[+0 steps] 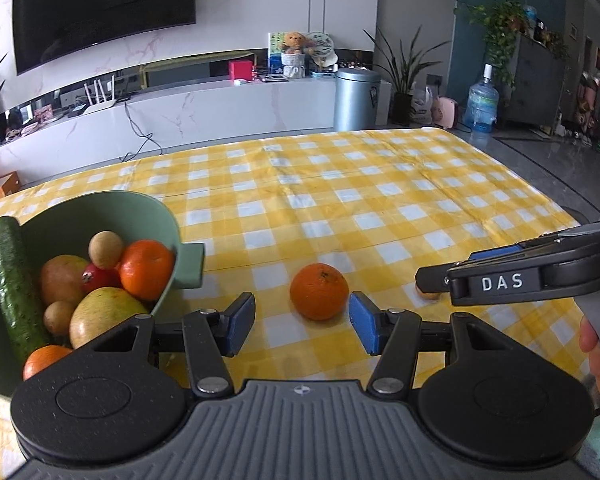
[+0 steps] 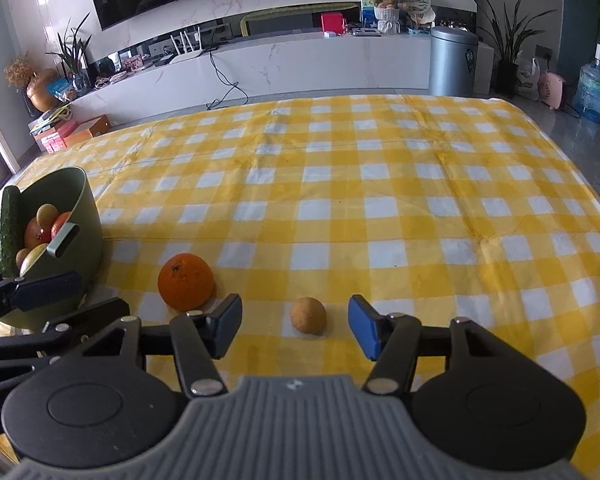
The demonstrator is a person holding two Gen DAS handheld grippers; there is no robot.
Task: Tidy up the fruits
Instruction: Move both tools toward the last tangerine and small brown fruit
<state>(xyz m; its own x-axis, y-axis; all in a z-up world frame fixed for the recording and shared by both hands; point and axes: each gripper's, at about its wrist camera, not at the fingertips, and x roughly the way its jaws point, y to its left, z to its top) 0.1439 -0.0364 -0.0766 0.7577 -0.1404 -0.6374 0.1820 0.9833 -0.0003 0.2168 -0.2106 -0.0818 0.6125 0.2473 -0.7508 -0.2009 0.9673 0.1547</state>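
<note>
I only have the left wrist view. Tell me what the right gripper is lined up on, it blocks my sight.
Observer: The right gripper is open, with a small round tan-yellow fruit on the yellow-checked tablecloth just ahead, between its blue pads.
Operator: Report whether it touches that fruit.
Observer: No; the right wrist view shows cloth on both sides of the fruit.
Operator: Give me the big orange's place relative to it.
Observer: The large round orange sits apart from the small fruit, on its left and nearer the green plastic bowl.
</note>
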